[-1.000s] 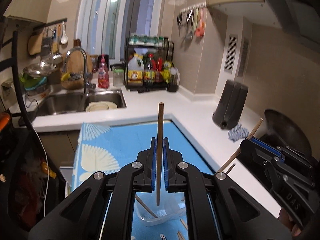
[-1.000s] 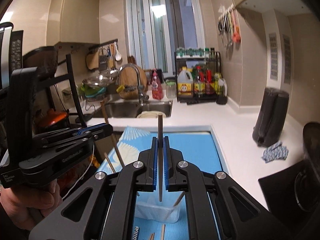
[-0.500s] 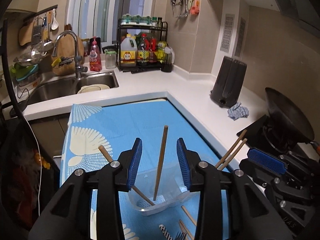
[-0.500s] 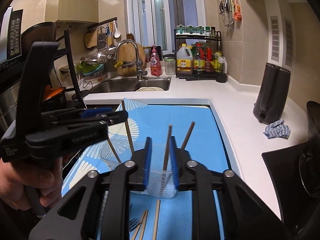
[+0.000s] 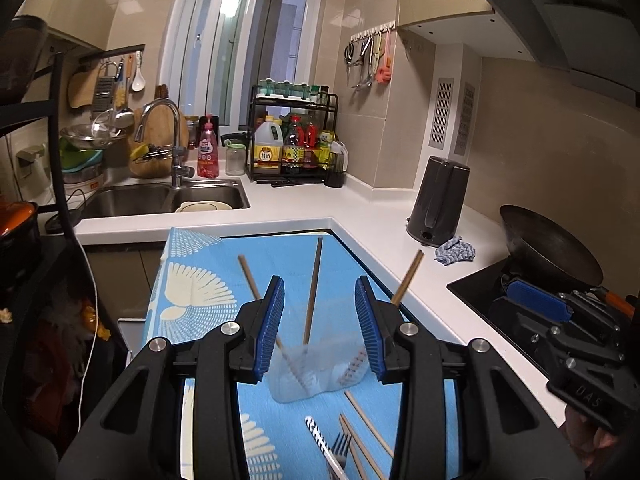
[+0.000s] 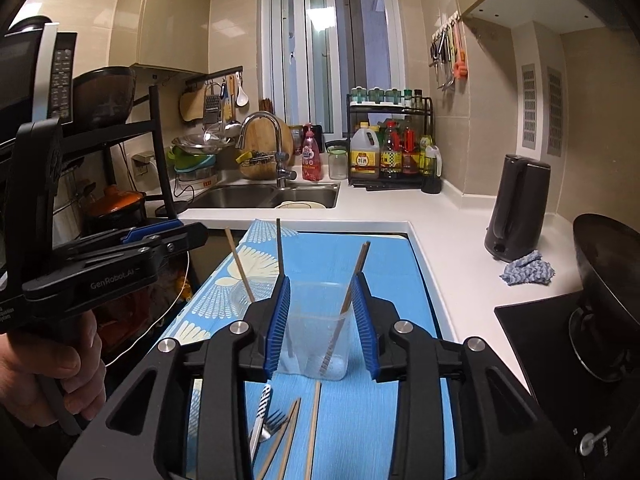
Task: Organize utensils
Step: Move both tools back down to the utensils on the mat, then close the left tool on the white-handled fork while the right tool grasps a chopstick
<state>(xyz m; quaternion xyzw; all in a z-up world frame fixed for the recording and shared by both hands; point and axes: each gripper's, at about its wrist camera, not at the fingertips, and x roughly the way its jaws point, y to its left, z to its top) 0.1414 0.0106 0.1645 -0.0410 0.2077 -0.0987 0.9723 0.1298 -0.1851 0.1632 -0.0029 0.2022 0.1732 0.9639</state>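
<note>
A clear plastic cup (image 5: 320,372) (image 6: 316,332) stands on the blue patterned cloth (image 5: 200,280) (image 6: 384,264) and holds several wooden chopsticks (image 5: 312,288) (image 6: 354,280) that lean outward. My left gripper (image 5: 319,328) is open and empty just above the cup. My right gripper (image 6: 322,324) is open and empty, its jaws either side of the cup. More chopsticks (image 5: 366,424) (image 6: 312,424) and a fork (image 5: 338,450) (image 6: 266,426) with a striped handle lie on the cloth in front of the cup. The other gripper shows at each view's edge.
A white counter (image 5: 380,216) wraps round the cloth. A dark kettle (image 5: 438,200) (image 6: 516,208), a blue rag (image 5: 456,250) and a wok (image 5: 548,248) on a black hob stand right. A sink (image 5: 160,196) with a tap and a bottle rack (image 5: 296,144) are behind.
Both grippers opened and let go of their chopsticks, which dropped into the cup. Both grippers have since opened wider and drawn back a little.
</note>
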